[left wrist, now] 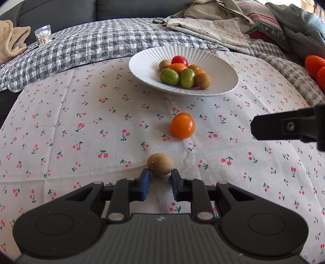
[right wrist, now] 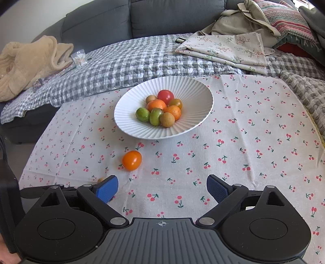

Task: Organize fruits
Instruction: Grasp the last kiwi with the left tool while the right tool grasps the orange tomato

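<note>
Left wrist view: left gripper (left wrist: pixel 160 176) down low over the cherry-print cloth (left wrist: pixel 81 142), blue pads (left wrist: pixel 145 183) a bit apart and sitting either side of the near end of a brown kiwi (left wrist: pixel 160 164), not squeezing it as far as can be seen. Just past that, a loose orange tomato (left wrist: pixel 182 125) on the cloth, then the ribbed white plate (left wrist: pixel 142 67) holding a pile of green, orange, red and brown fruit. Right wrist view: right gripper (right wrist: pixel 162 188) spread wide, nothing between the fingers, hovering near the cloth with the same orange tomato ahead to the left and the plate beyond. Checked quilt (right wrist: pixel 132 58) and grey sofa (right wrist: pixel 162 18) at the back.
</note>
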Demonstrator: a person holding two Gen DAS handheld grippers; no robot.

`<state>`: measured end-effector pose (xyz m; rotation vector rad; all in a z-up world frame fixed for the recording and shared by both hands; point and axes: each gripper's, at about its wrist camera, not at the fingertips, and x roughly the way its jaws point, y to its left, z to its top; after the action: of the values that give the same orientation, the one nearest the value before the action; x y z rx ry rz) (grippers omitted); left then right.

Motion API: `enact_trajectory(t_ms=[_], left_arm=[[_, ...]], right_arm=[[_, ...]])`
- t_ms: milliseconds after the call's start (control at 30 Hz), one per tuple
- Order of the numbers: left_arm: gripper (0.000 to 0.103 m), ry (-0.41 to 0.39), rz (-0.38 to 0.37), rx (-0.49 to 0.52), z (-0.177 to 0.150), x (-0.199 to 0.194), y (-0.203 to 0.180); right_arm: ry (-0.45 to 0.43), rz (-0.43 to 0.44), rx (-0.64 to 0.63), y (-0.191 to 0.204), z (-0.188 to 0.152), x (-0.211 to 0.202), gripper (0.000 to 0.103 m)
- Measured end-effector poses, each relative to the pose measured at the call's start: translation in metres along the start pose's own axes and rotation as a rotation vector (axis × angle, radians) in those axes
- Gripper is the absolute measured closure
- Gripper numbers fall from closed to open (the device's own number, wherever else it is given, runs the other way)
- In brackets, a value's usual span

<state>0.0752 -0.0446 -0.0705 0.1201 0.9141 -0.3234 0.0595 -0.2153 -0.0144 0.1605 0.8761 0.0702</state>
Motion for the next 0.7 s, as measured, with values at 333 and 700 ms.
enact_trajectory(t_ms=[333,700], left_arm=[[0.102,-0.006,-0.004,-0.141,0.008,-0.019,0.035],[0.088,0.055,-0.017,-0.245,0.002,-0.007,0.061]], right_arm=[[-0.017,0.004,-0.030,0.002,-0.003,0.023,0.007],[-0.049,0.066,-0.074,0.024,0.006,0.051,0.007]])
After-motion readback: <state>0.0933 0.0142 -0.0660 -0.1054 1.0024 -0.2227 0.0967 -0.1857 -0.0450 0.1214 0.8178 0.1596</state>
